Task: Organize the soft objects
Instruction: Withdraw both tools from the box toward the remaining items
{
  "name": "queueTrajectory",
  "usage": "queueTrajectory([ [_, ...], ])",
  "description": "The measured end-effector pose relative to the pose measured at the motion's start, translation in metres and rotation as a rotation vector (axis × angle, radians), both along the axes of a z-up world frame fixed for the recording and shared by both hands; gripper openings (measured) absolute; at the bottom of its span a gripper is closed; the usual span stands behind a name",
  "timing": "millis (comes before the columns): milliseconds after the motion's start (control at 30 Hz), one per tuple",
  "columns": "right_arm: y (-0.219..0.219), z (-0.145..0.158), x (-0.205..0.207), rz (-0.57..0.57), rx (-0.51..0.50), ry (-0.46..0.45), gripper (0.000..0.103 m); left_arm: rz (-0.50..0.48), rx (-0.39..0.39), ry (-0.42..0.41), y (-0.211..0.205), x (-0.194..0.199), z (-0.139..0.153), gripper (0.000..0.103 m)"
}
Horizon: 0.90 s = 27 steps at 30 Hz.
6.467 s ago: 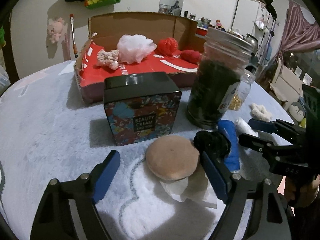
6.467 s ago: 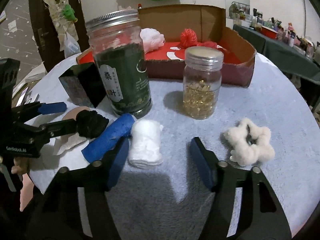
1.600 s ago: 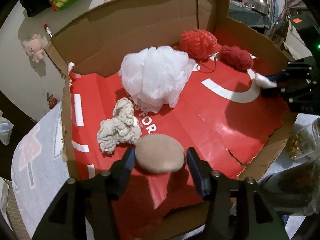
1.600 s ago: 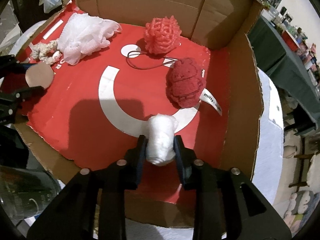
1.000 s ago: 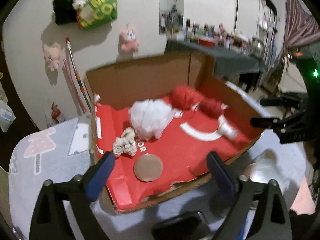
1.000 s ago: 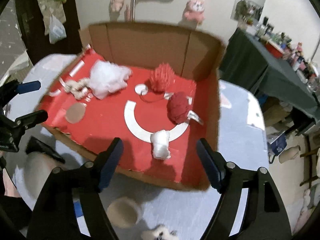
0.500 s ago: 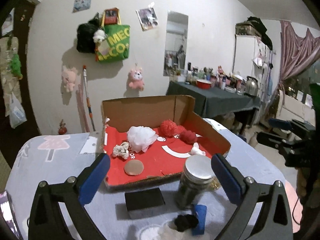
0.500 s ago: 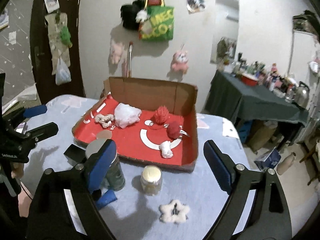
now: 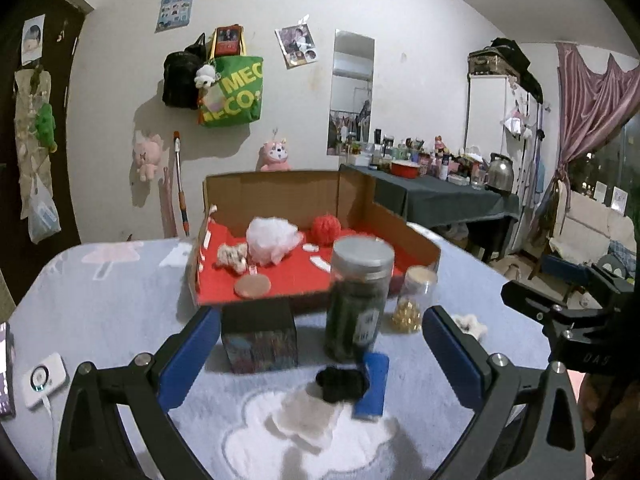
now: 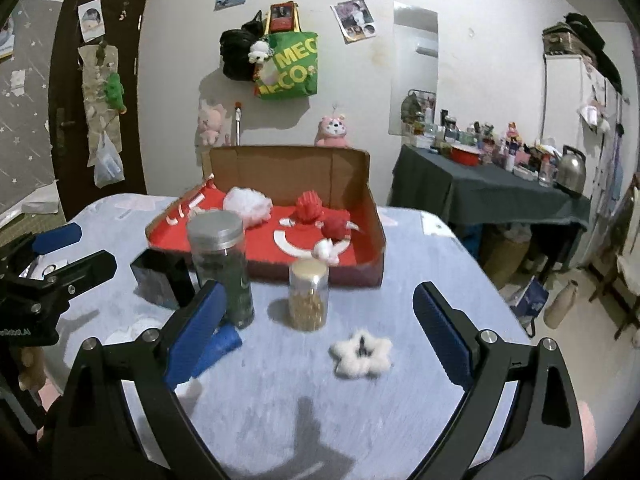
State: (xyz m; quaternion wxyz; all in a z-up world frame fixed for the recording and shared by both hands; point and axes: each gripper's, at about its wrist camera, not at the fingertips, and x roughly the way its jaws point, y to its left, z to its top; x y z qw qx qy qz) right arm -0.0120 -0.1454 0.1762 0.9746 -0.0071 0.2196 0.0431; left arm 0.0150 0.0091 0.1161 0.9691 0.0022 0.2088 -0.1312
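A pale blue fleecy surface (image 10: 400, 280) fills the foreground, with a white wall behind it and a green bag (image 9: 234, 94) reading "MEC" and "ECO" hanging there. The cardboard box (image 9: 288, 200) with a red floor sits at the far middle; its near edge is low and the other three walls stand up. Between the box and both grippers lie a dark jar (image 9: 358, 300), a small jar of gold bits (image 10: 308, 296) and a black tin (image 9: 258, 334). Open room lies to the right around the white star-shaped scrunchie (image 10: 362, 354). The left gripper (image 9: 320, 356) and right gripper (image 10: 316, 332) both have their fingers spread wide and empty. 1.6 s ago the left held the tan round pad (image 9: 252, 285) and the right the white roll (image 10: 326, 249) over the box; both now lie inside it, and the grippers have drawn back well clear, above the surface
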Motion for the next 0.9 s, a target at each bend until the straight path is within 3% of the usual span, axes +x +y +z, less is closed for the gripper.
queueTrajectory([
  [467, 0.016, -0.075, 0.013, 0.014, 0.023, 0.146, 0.096, 0.031, -0.003, 0.177, 0.008, 0.008, -0.067, 0.103],
  [900, 0.002, -0.091, 0.035, -0.016, 0.0, 0.199, 0.096, 0.02, 0.036, 0.264, 0.006, 0.027, -0.086, 0.103],
])
